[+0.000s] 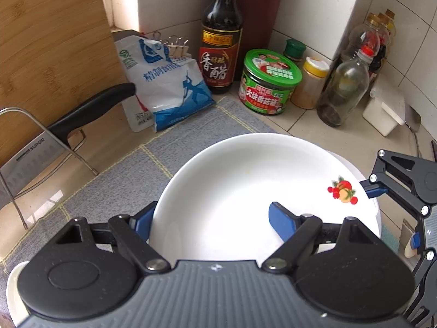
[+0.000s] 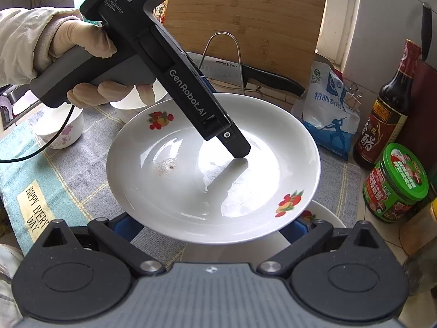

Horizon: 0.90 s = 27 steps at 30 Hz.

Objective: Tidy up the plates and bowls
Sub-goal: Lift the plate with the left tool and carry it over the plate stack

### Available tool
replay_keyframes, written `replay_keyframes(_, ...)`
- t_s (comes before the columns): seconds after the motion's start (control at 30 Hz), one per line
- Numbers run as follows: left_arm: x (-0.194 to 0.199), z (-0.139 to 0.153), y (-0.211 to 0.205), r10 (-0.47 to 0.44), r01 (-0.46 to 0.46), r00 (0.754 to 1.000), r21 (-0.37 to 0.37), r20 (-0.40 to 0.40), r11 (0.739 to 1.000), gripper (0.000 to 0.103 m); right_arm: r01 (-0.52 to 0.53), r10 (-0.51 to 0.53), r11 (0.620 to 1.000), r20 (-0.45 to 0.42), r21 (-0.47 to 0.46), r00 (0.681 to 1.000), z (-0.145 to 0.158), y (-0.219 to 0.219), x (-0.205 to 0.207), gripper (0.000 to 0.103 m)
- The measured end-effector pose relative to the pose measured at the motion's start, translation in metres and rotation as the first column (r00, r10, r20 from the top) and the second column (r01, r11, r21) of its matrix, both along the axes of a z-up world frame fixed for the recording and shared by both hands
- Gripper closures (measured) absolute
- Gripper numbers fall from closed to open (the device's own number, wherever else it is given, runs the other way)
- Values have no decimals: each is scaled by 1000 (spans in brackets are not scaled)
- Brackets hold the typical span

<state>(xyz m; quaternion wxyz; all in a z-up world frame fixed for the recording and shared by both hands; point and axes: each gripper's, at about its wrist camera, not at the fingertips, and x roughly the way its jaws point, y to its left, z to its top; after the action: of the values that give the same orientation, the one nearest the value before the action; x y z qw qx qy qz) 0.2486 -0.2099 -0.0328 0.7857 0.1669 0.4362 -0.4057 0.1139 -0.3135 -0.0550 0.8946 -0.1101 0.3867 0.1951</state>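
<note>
White plate [image 2: 191, 180] w/ fruit decals on rim, tilted, lifted over a second white dish [image 2: 325, 216] beneath my side. Crumbs + wet sheen inside. Two white bowls behind it on the mat: floral one [image 2: 61, 128], plain one [image 2: 133, 104].

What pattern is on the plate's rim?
Red-and-orange fruit clusters on the white plate; clearest in the right wrist view.
</note>
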Motion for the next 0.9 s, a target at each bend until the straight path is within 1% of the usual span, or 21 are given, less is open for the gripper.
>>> replay_keyframes(0.3,-26,-6,-32,-79,79,997,-6,-1,997,19,72,-72,997,0,-15,997,4,-18,-34,0)
replay_keyframes(0.57,-45,-17,-64,-148,148,989,-11,-16,989,19,145,-145,989,-15,-20,989,2,-35,-61,0)
replay_keyframes(0.9,-55,-35,-92,-190,191,980,6,-51,982,19,209,-210,978,-53,-14,976,-9,-52,-80,0)
